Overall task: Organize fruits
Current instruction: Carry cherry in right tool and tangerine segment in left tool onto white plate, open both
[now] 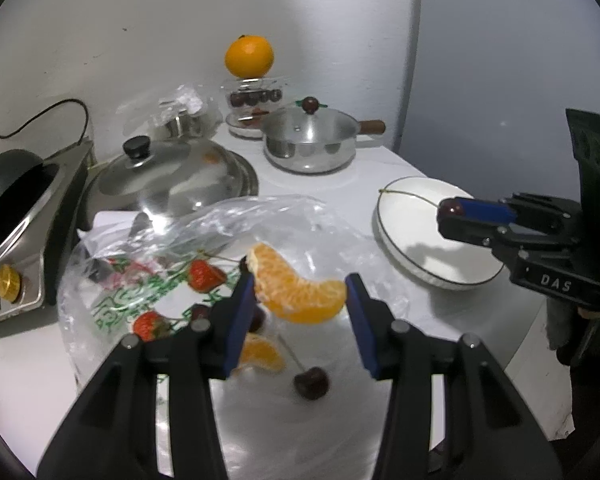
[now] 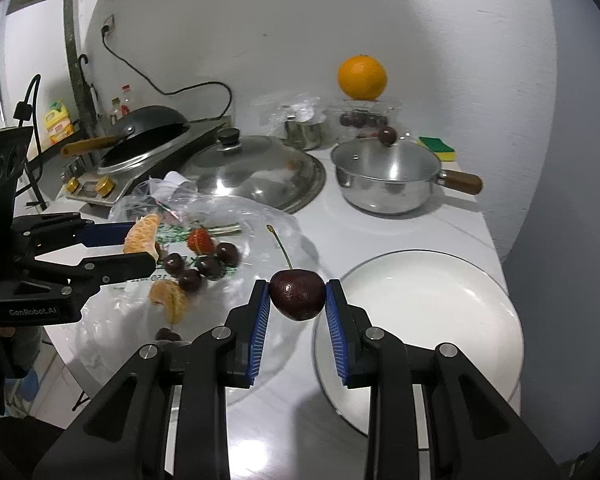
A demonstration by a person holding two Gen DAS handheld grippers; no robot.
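Note:
My left gripper [image 1: 298,294] is shut on an orange segment [image 1: 296,290], held above a clear plastic bag [image 1: 140,280] spread on the white counter. On the bag lie strawberries [image 1: 204,276], a second orange segment [image 1: 260,354] and a loose cherry [image 1: 310,382]. My right gripper [image 2: 297,300] is shut on a dark cherry [image 2: 297,294] with a long stem, just left of the white plate [image 2: 440,320]. In the right wrist view the left gripper [image 2: 140,246] holds its segment [image 2: 142,236] over several cherries [image 2: 198,268]. In the left wrist view the right gripper [image 1: 450,210] hangs over the plate [image 1: 412,240].
Behind the bag stand a large steel lid [image 1: 172,176], a lidded steel saucepan [image 1: 312,140] with a wooden handle, and a whole orange [image 1: 249,56] on a clear cherry box [image 1: 256,98]. A stove with a black wok [image 2: 140,140] stands at the left. A sponge [image 2: 436,147] lies at the back right.

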